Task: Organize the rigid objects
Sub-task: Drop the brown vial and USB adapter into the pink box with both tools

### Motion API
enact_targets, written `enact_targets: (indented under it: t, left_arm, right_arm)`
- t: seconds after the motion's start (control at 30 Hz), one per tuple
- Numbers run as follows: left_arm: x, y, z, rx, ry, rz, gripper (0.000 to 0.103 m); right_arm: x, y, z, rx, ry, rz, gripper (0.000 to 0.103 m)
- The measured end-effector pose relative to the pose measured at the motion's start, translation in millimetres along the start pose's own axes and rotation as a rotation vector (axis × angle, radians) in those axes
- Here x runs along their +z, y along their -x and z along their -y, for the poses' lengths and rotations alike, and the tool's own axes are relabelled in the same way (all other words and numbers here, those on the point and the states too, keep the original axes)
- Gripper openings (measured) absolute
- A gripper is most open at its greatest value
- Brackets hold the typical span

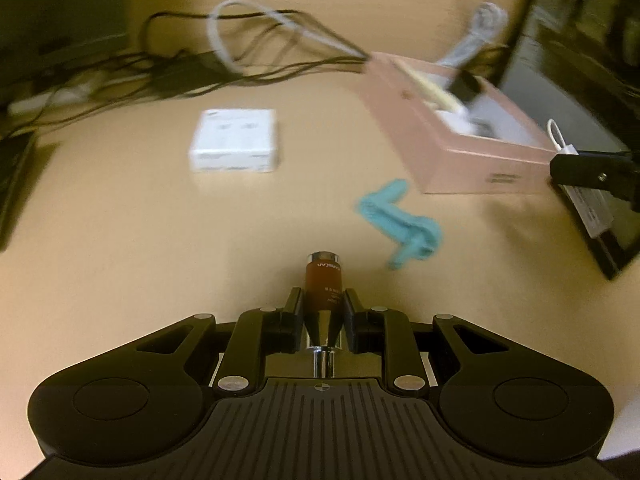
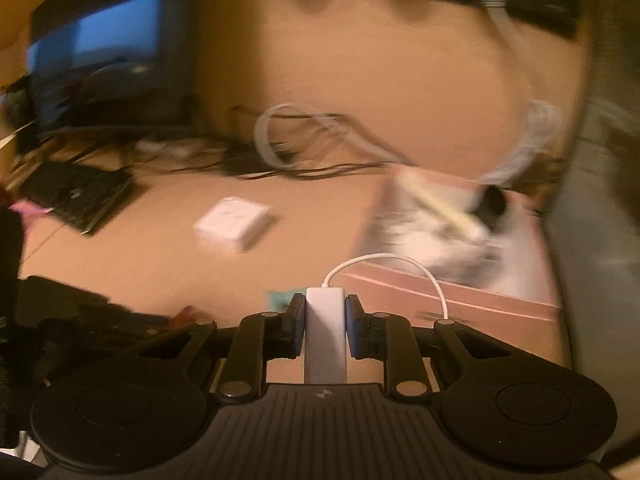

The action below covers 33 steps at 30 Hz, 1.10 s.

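Note:
My left gripper (image 1: 323, 294) is shut on a small brown bottle (image 1: 322, 278) with a silver cap, held just above the wooden desk (image 1: 140, 240). A teal plastic clip (image 1: 400, 224) lies to its right. Beyond the clip stands an open pink box (image 1: 460, 152) with several items inside. My right gripper (image 2: 324, 300) is shut on a white adapter (image 2: 325, 332) whose thin white cable (image 2: 400, 258) loops up, close to the pink box (image 2: 460, 300). In the left wrist view the right gripper (image 1: 592, 172) shows at the right edge, beside the box.
A small white box (image 1: 234, 140) lies mid-desk. Black and grey cables (image 1: 248, 48) tangle along the back. A keyboard (image 2: 76, 196) and a monitor (image 2: 112, 60) sit at the left in the right wrist view. A dark screen (image 1: 580, 100) stands right of the pink box.

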<state>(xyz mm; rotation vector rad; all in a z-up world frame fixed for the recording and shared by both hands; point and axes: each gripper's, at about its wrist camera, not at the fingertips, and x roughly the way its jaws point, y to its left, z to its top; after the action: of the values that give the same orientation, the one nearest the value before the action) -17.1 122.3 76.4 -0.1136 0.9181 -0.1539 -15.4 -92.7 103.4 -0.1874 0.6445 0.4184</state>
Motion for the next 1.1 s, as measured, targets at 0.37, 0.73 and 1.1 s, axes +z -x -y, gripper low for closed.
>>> enact_targets:
  t: [0.37,0.73,1.1]
  left_arm:
    - [14.2,8.0,56.1,-0.198,-0.132,-0.018,0.024]
    - [147.5,7.3,114.5,-0.330,-0.217,0.211,0.024]
    - [179.4,-42.4,78.9,-0.289,0.079,0.178,0.025]
  right_arm:
    - [-42.4,36.1,55.4,-0.125,-0.115,-0.040,0.020]
    - [-57.2,63.2,53.9,-0.166,-0.149,0.042,0.020]
    - [-58.5,62.1,51.1,-0.151,-0.146,0.051,0.020]
